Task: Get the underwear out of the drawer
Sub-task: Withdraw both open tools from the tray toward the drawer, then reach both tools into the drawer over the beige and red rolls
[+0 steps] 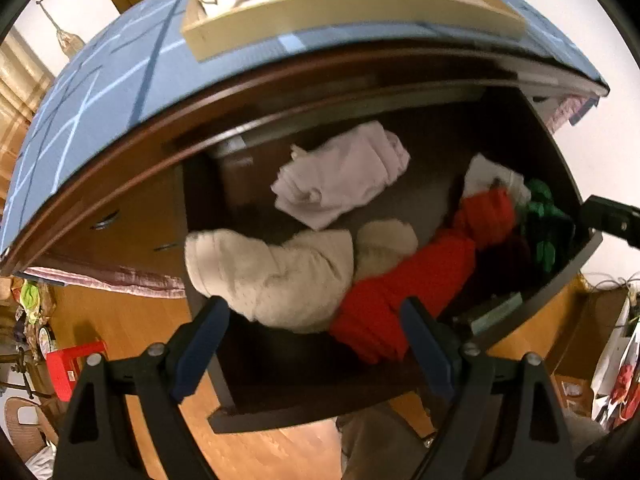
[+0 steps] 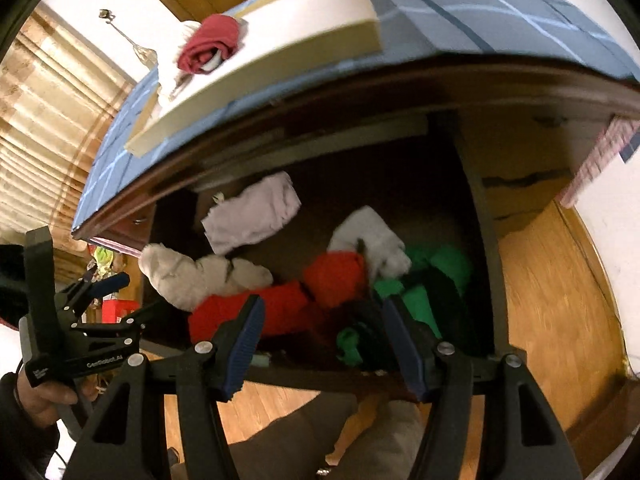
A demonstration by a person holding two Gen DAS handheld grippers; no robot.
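Observation:
The dark wooden drawer stands pulled out, with rolled and folded garments inside. It holds a pale pink piece at the back, a cream fluffy one in front and a red one beside that. White and green pieces fill the right end. My left gripper hangs open above the cream and red pieces, gripping nothing. My right gripper is open above the red garment and the green ones. In the right wrist view the left gripper is at the drawer's left end.
On the dresser top lies a blue checked cloth with a cream tray holding a maroon roll and white cloth. A person's hand and legs are below. The floor is wood, with a red stool at the left.

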